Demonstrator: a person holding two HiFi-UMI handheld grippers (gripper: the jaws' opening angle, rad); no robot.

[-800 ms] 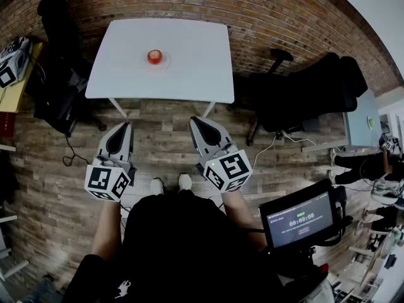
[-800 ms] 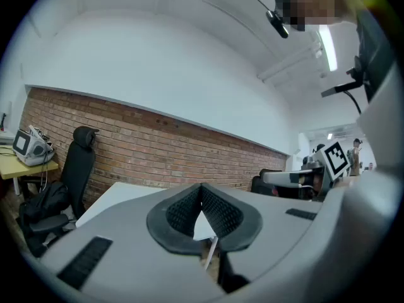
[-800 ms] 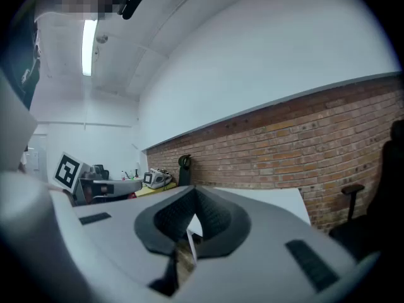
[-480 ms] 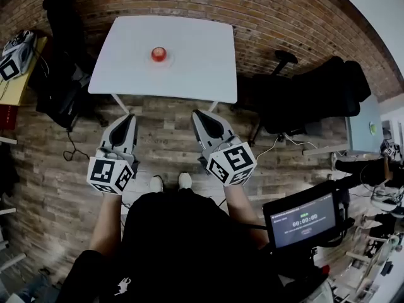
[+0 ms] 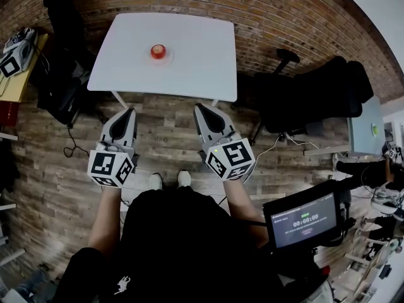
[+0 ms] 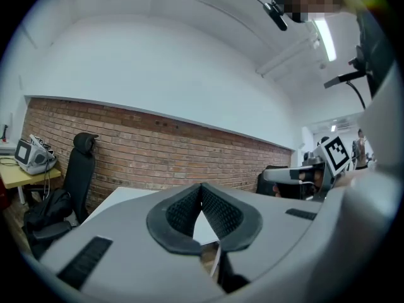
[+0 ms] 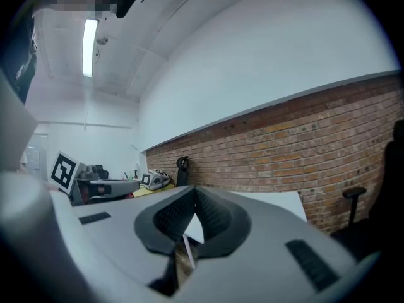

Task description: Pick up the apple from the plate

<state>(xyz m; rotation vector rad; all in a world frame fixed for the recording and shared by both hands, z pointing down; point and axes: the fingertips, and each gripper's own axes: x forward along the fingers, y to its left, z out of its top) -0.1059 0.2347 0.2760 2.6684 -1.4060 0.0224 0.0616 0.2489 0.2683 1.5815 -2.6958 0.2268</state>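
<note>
A red apple (image 5: 158, 50) sits on a small clear plate (image 5: 165, 57) near the far middle of a white table (image 5: 196, 62). I stand on the wood floor short of the table's near edge. My left gripper (image 5: 130, 111) and right gripper (image 5: 201, 108) are held side by side, level, pointing at the table, well short of the apple. In the left gripper view the left gripper (image 6: 202, 185) has its dark ribbed pads (image 6: 180, 210) meeting at the tip, nothing between them. In the right gripper view the right gripper (image 7: 194, 189) looks the same, tips together and empty. The apple is hidden in both gripper views.
A black office chair (image 5: 60, 24) stands left of the table and another (image 5: 309, 93) to its right. A brick wall (image 5: 265, 11) runs behind. A yellow desk (image 5: 19, 84) with a device is at far left. A screen (image 5: 302, 217) hangs at my lower right.
Both grippers have edged a little forward toward the table, and the table sits slightly higher in the head view. The jaws stay as they were.
</note>
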